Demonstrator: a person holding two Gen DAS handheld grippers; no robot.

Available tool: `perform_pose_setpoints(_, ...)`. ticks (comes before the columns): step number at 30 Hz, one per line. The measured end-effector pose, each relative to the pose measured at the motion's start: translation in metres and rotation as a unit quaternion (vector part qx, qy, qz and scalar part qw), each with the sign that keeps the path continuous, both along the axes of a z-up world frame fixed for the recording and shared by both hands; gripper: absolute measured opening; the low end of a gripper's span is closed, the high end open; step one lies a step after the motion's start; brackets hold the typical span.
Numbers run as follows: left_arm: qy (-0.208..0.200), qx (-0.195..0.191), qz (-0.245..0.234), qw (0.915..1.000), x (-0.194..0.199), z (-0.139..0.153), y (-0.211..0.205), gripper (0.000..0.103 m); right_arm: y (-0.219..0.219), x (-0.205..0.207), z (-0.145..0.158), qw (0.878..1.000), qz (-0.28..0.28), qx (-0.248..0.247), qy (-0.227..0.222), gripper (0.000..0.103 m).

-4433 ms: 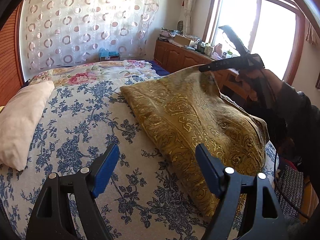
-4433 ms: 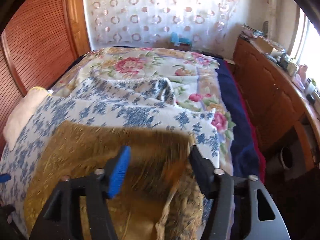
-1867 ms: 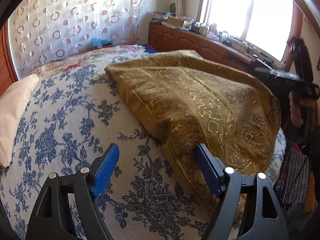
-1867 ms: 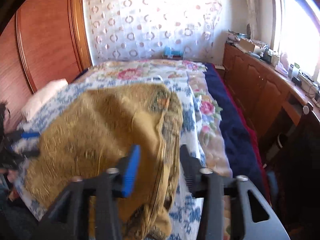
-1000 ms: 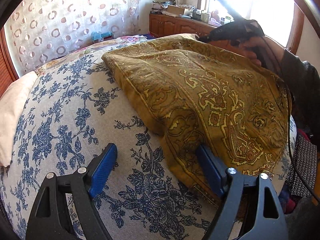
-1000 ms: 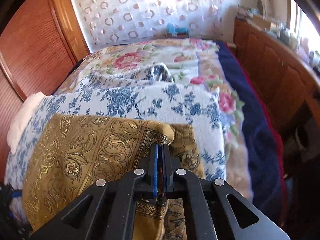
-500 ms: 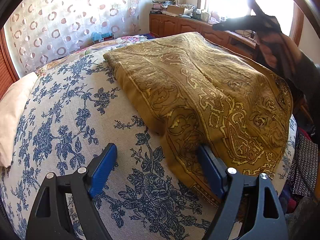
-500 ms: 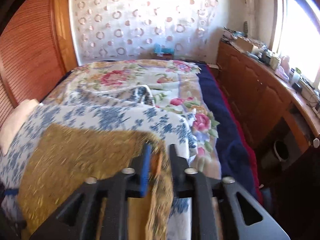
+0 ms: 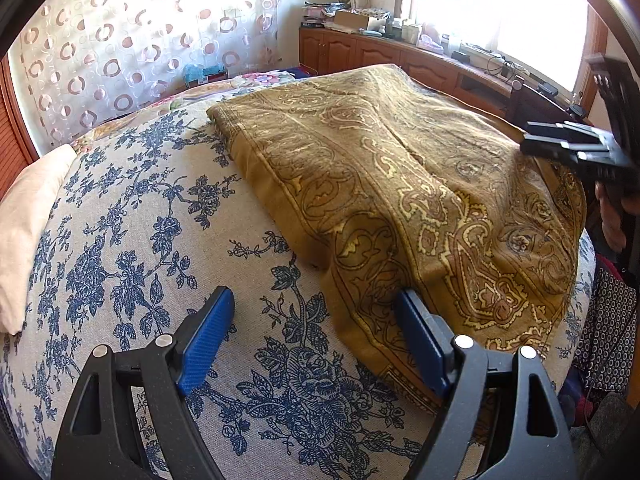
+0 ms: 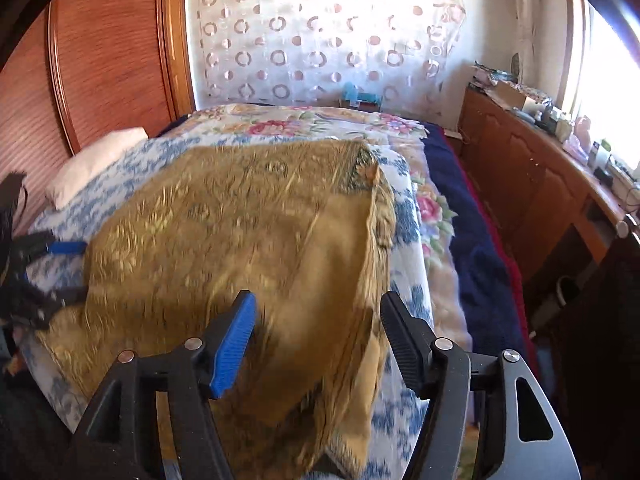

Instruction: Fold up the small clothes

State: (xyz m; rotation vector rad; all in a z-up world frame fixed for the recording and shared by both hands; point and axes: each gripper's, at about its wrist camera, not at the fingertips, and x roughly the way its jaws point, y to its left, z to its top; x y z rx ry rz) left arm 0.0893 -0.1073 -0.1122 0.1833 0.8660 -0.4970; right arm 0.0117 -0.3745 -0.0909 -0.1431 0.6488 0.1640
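A gold paisley cloth (image 9: 400, 184) lies folded and spread over the blue-flowered bed cover (image 9: 132, 240). My left gripper (image 9: 314, 300) stands open low over the cover. Its right finger (image 9: 420, 336) sits at the cloth's near left edge, with nothing pinched. In the right wrist view the cloth (image 10: 240, 232) is blurred, and its right edge hangs over the side of the bed. My right gripper (image 10: 318, 300) hovers above that near edge with its jaws opening and the pads off the fabric. It also shows at the far right of the left view as the right gripper (image 9: 576, 148), held by a hand.
A pale pillow (image 9: 24, 220) lies at the left of the bed by the wooden headboard (image 10: 100, 60). A flowered quilt (image 10: 304, 120) and a navy blanket (image 10: 472, 248) cover the far side. A cluttered wooden cabinet (image 10: 520, 168) runs under the window.
My right gripper has let go of the cloth's corner, opened and drawn back toward the bed's near edge. The cloth has settled flatter. My left gripper has stayed still and open.
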Motion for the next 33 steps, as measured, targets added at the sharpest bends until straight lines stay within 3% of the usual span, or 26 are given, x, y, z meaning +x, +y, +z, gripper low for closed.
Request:
perform_pose_setpoints(13,0.005,-0.014,-0.005,0.9999,-0.001,0.002,0.004,0.083,0.0,-0.01,-0.007,0.999,-0.029,0.018,0.029,0.067)
perform_pose_setpoints(21,0.029,-0.063,-0.052,0.9962,-0.021,0.008,0.008,0.047,-0.004,-0.009,-0.005,0.997,-0.018,0.047,0.052,0.067)
perform_pose_setpoints(25,0.031,-0.067,-0.06,0.9955,-0.031,0.007,0.004,0.044,-0.007,-0.01,-0.006,0.996,-0.019,0.059,0.058,0.067)
perform_pose_setpoints(33,0.038,-0.073,-0.062,0.9947,-0.039,0.007,0.008,0.044,0.0,-0.014,-0.009,0.997,-0.003,0.047,0.063,0.04)
